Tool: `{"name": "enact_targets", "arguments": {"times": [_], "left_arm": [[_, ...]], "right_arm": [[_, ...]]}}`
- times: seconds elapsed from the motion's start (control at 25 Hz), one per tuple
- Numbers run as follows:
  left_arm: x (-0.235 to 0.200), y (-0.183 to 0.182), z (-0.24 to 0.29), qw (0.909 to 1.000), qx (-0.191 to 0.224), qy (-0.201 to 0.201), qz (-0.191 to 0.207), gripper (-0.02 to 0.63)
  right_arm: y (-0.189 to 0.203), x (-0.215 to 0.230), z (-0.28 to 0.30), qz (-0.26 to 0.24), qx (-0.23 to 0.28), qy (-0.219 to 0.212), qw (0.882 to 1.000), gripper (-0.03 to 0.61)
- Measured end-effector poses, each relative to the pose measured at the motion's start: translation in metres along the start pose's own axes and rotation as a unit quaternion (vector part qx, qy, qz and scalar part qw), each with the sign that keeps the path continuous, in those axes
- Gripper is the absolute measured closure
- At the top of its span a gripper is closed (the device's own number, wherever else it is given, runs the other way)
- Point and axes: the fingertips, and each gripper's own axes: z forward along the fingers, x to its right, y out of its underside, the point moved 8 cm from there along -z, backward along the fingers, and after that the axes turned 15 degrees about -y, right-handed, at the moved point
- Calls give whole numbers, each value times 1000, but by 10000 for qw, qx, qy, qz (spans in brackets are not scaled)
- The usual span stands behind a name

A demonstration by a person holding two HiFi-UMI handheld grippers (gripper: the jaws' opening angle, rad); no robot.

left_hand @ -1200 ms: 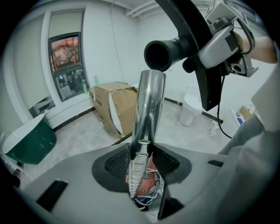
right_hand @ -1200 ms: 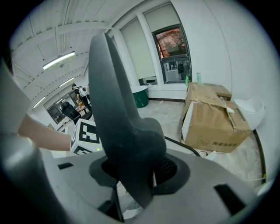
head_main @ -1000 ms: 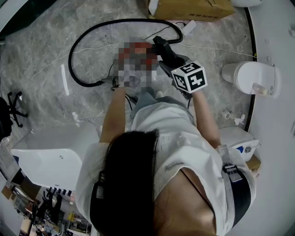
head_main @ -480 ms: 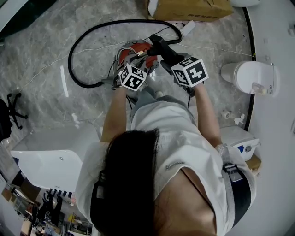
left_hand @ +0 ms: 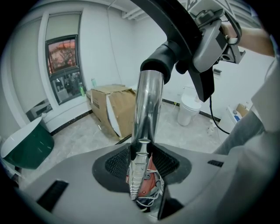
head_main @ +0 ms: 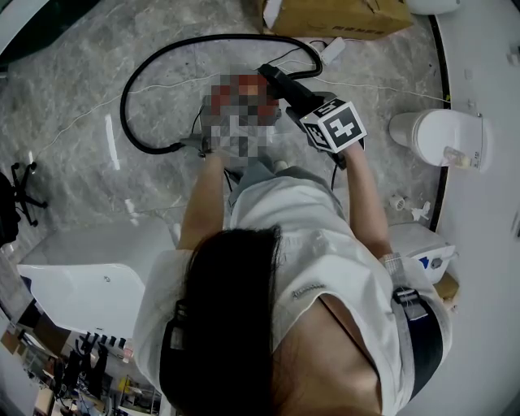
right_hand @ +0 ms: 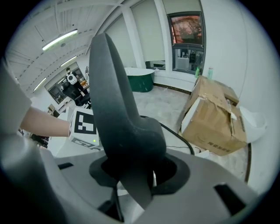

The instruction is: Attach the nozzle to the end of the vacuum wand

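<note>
The chrome vacuum wand (left_hand: pixel 146 105) stands upright between the jaws of my left gripper (left_hand: pixel 142 164), which is shut on it. Its top end sits in the round cuff of the black curved nozzle piece (left_hand: pixel 162 64). My right gripper (right_hand: pixel 135 175) is shut on that black nozzle piece (right_hand: pixel 124 122). In the head view the right gripper (head_main: pixel 299 102) reaches toward the red vacuum body, with the nozzle piece (head_main: pixel 278 83) sticking out ahead of it. A blurred patch covers my left gripper there. The red vacuum body (left_hand: pixel 147 176) shows below the left jaws.
A black hose (head_main: pixel 138 73) loops over the marble floor. A cardboard box (head_main: pixel 341 15) stands at the far side and a white toilet (head_main: pixel 439 136) to the right. A white tub (head_main: pixel 81 284) lies at the near left. Thin cables trail past the box.
The right gripper has tilted and rolled a little, and the black nozzle piece's far end has swung slightly left in the head view. The left gripper has kept still on the wand.
</note>
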Motion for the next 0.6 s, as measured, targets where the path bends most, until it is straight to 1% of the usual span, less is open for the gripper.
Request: {"name": "enact_targets", "arguments": {"times": [0.16, 0.36, 0.6], "left_arm": [[0, 1, 1, 10000, 50, 22, 55, 459], [1, 1, 1, 9999, 60, 56, 92, 459], [-1, -1, 3, 9999, 41, 82, 100, 459]], "right_arm": [[-6, -2, 2, -178, -280, 109, 9994, 407], [-15, -3, 5, -570, -673, 245, 9958, 407], [-24, -2, 5, -808, -908, 342, 9920, 407]]}}
